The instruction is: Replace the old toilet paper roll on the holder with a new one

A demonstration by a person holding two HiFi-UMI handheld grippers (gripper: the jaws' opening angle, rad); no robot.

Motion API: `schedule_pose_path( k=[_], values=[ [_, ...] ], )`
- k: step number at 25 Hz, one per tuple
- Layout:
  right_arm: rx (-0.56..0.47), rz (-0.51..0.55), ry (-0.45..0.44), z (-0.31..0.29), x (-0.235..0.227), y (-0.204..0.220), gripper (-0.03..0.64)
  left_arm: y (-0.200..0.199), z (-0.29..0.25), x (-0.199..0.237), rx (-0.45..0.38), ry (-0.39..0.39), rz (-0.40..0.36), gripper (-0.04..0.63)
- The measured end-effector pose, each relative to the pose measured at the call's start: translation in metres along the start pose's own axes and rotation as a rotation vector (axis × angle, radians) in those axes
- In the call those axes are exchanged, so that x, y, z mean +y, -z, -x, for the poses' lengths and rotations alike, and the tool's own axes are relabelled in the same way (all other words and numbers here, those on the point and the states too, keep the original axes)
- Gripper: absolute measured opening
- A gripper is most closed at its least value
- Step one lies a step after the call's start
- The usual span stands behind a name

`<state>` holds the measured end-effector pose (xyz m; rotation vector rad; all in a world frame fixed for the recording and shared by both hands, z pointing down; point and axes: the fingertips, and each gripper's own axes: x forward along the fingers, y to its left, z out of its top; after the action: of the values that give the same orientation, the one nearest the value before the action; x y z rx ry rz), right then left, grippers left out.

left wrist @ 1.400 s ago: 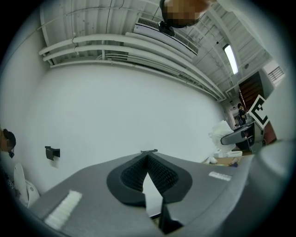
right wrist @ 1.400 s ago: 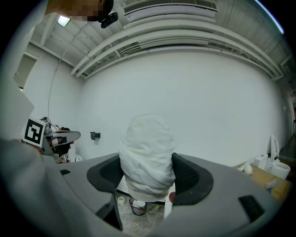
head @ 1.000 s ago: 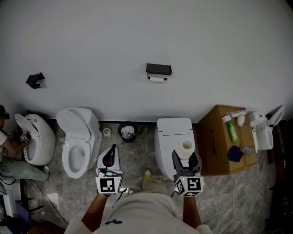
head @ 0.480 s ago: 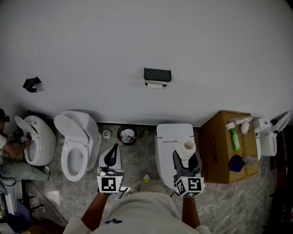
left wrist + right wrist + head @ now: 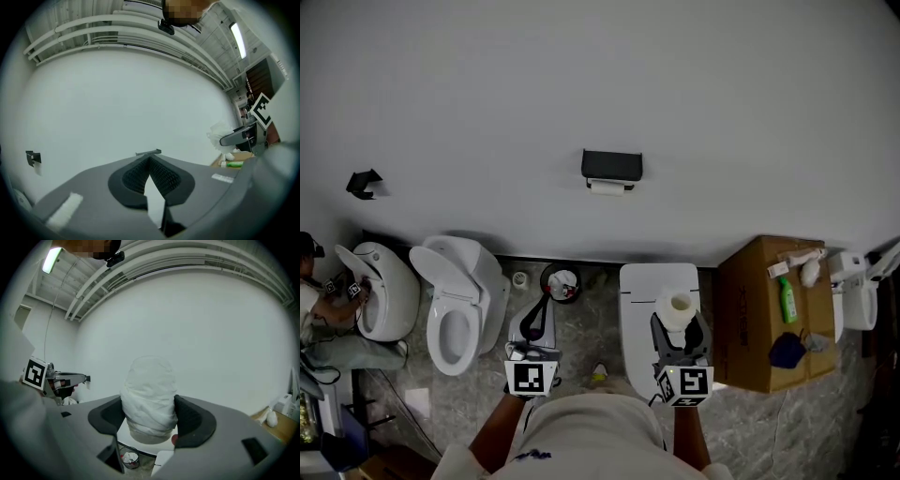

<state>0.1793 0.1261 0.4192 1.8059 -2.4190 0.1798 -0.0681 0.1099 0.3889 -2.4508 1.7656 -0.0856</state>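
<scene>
While the right tool [image 5: 680,323] grips a fresh white toilet paper roll [image 5: 677,305], core upright, and the left tool [image 5: 542,309] is closed on nothing, the black wall holder [image 5: 612,165] with its thin white remnant [image 5: 607,187] sits well ahead, about midway between them, lying level

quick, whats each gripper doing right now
Left gripper: closed, nothing between its jaws.
Right gripper: closed on a toilet paper roll, held upright.
</scene>
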Motion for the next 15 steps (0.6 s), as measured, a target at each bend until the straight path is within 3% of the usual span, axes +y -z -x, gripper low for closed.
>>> schedule_pose_path(
  k=[7,15],
  values=[
    [0.023,-0.010,-0.019,-0.025,-0.024,0.007,0.313,0.010,-0.031,-0.011,0.041,0.018,-0.111,0.005],
    [0.050,-0.003,0.000,-0.061,-0.031,0.009,0.313,0.033,-0.082,0.009,0.104,0.039,-0.195,0.043]
  ],
)
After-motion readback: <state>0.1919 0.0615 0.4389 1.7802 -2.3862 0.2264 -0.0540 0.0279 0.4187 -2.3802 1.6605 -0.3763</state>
